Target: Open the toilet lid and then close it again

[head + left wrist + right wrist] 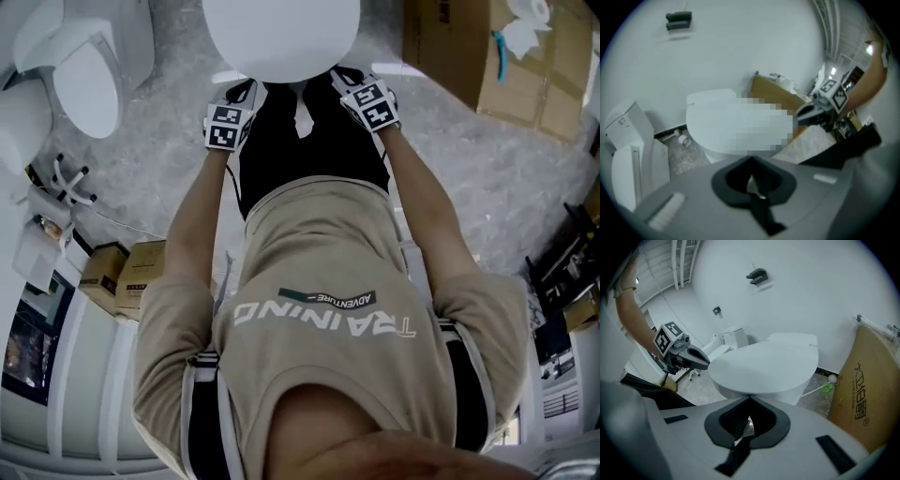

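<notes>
White plastic: seeing toilet lid (pixel 281 33) lying closed. Holding left gripper (pixel 247 91) and right gripper (pixel 339 75) near its front edge, jaws pressing together, apparently on nothing.

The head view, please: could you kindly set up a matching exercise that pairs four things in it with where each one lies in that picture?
Things:
1. toilet lid
2. second toilet
3. large cardboard box
4. small cardboard boxes

Places:
A. upper right corner
B. left side, beside the person's left arm
C. top centre, straight ahead of the person
D. upper left corner

Pairs: 1-C, 2-D, 3-A, 4-B.
</notes>
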A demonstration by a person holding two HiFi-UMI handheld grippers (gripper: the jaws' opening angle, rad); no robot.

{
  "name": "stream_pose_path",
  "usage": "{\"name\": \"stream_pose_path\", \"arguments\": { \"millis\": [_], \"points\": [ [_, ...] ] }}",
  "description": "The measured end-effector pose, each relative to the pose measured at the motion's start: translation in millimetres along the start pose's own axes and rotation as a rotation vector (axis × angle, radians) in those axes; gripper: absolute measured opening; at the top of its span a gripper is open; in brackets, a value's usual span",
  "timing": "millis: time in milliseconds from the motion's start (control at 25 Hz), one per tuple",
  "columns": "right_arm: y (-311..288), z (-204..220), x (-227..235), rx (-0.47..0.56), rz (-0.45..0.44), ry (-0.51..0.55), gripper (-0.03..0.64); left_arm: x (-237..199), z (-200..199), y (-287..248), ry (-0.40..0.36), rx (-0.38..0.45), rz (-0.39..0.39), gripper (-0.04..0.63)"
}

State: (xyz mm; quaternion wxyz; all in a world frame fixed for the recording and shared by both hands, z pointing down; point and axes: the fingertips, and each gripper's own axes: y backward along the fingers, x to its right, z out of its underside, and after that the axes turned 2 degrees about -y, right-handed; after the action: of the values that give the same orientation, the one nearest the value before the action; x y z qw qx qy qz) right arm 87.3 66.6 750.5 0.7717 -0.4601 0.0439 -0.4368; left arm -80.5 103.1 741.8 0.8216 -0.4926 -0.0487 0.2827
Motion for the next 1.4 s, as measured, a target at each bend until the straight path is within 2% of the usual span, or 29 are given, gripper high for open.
{"name": "stream_pose_path", "arguments": {
  "millis": [720, 960, 1240, 1400],
  "points": [
    [42, -69, -4, 0.012, -0.051, -0.004, 0.009, -16, -65, 49, 0.071, 0.076, -0.057, 0.003],
    [54, -98, 0, 0.021, -0.042, -0.010, 0.009, -24, -91, 63, 0.132, 0.145, -0.108, 0.004],
    [73, -141, 7, 0.069, 0.021, 0.005, 0.009, -37, -131, 84, 0.073, 0.204, -0.115, 0.005],
    [81, -166, 11, 0.062, 0.067, 0.031, 0.009, -46, -153, 95, 0.060, 0.250, -0.119, 0.005]
  ]
}}
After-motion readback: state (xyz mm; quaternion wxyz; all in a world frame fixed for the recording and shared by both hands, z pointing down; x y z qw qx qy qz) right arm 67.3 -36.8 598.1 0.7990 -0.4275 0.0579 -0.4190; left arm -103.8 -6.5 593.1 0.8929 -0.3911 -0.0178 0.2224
